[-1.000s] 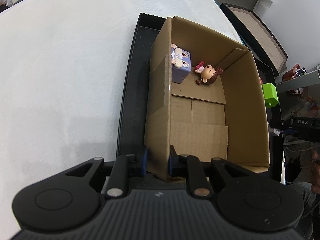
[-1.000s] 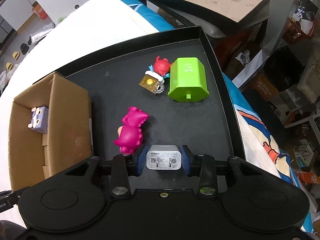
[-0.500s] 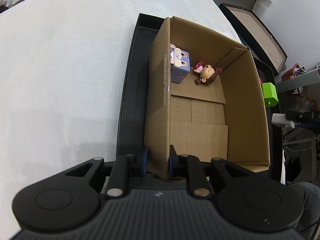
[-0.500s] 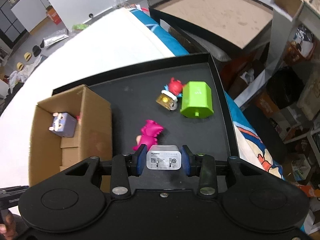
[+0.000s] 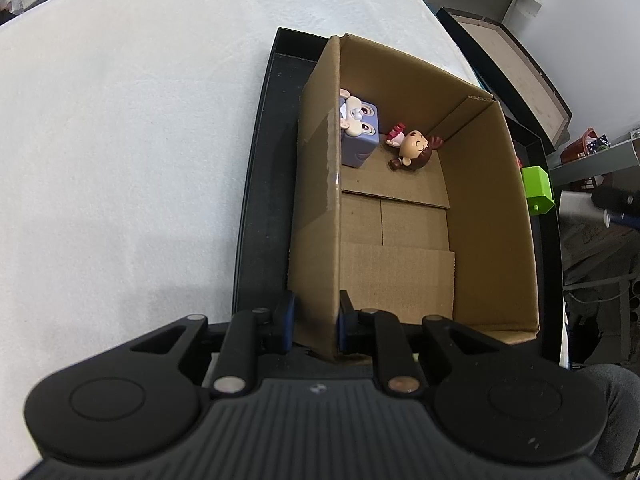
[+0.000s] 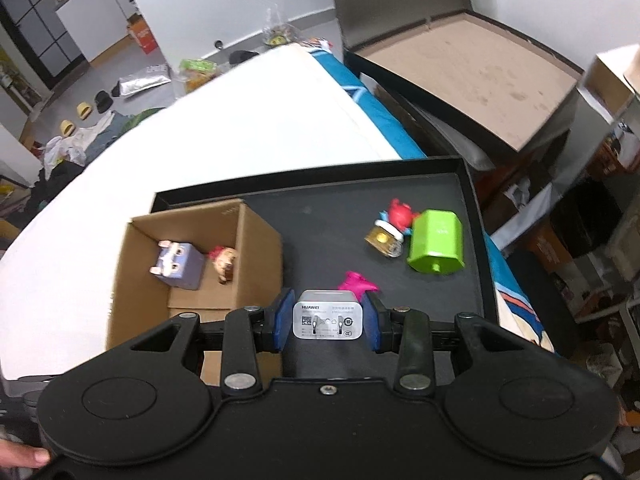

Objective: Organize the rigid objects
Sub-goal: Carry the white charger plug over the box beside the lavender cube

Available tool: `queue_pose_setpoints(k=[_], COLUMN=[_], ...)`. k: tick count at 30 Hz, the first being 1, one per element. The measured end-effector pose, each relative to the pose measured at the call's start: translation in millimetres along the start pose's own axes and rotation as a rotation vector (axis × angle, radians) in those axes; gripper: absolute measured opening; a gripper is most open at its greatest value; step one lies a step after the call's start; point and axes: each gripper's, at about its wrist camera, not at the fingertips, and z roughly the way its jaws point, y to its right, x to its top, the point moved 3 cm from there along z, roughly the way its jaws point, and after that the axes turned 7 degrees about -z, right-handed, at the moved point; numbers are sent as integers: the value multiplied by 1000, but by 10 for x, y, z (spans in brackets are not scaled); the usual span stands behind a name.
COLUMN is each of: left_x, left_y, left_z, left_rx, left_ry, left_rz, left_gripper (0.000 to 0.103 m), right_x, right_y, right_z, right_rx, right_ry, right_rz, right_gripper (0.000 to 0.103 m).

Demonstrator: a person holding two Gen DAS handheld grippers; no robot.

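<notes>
My left gripper [image 5: 314,320] is shut on the near left wall of the open cardboard box [image 5: 496,216], which stands on the black tray [image 5: 260,200]. Inside the box lie a purple cube toy [image 5: 358,136] and a small doll [image 5: 412,148]. My right gripper [image 6: 327,320] is shut on a white charger [image 6: 327,314], held above the tray [image 6: 328,232] just right of the box [image 6: 260,248]. On the tray lie a pink figure [image 6: 356,282], a green block [image 6: 436,246], a red figure [image 6: 400,212] and a gold piece [image 6: 382,238].
The tray sits on a white cloth [image 5: 120,140]. A large brown board in a black frame [image 6: 464,76] stands beyond the tray. Cluttered shelves [image 6: 600,200] lie to the right. A fingertip [image 6: 24,458] shows at the lower left.
My right gripper has risen with the charger and swung left toward the box, so the tray's toys look smaller and farther. The left gripper and box have not moved.
</notes>
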Motion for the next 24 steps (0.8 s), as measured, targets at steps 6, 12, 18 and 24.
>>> queue_pose_setpoints(k=[6,12,18,24], left_x=[0,5,7,15], left_y=[-21,-20,-45,-60], left_z=[-6,-6,-8,-7], left_rx=[-6,-8,-26,-42], left_ry=[1,2,1,-2], left_rz=[-4,0,-3,1], left_gripper=[18,18,19,19], right_x=[94,195,271,295], right_y=[-215,-446,-659,-906], right_z=[-23,-15,16,78], right_rx=[35,53,60,73], right_ry=[13,14,11,1], right_rz=[-27,-70,-104,-127], right_gripper=[36,36,36,36])
